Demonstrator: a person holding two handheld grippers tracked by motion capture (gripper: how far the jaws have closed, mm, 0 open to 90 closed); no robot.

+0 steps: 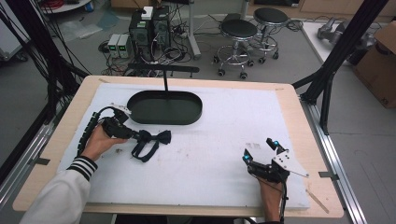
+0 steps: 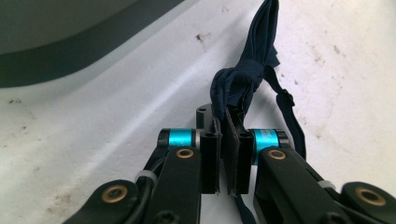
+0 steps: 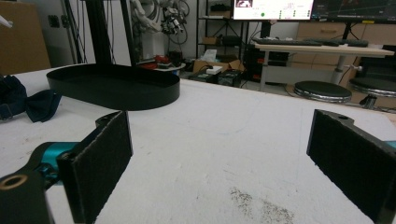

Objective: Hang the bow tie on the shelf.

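A dark navy bow tie [image 1: 156,137] with its strap lies on the white mat, just in front of the black oval tray [image 1: 164,108]. My left gripper [image 1: 134,135] is shut on the bow tie's left wing. In the left gripper view the pads [image 2: 212,158] pinch a fold of the bow tie [image 2: 238,84], and the tray's wall [image 2: 70,46] shows at upper left. My right gripper [image 1: 259,150] rests on the mat at the front right, open, nothing between its jaws. In the right gripper view the gripper [image 3: 224,154] faces the tray [image 3: 116,91] and the bow tie [image 3: 28,105] far off.
A white mat [image 1: 219,126] covers the wooden table [image 1: 299,116]. A thin black post [image 1: 165,79] stands behind the tray. Black frame struts [image 1: 327,79] stand at the table's right edge. Stools [image 1: 239,30] and computer boxes [image 1: 149,28] sit on the floor beyond.
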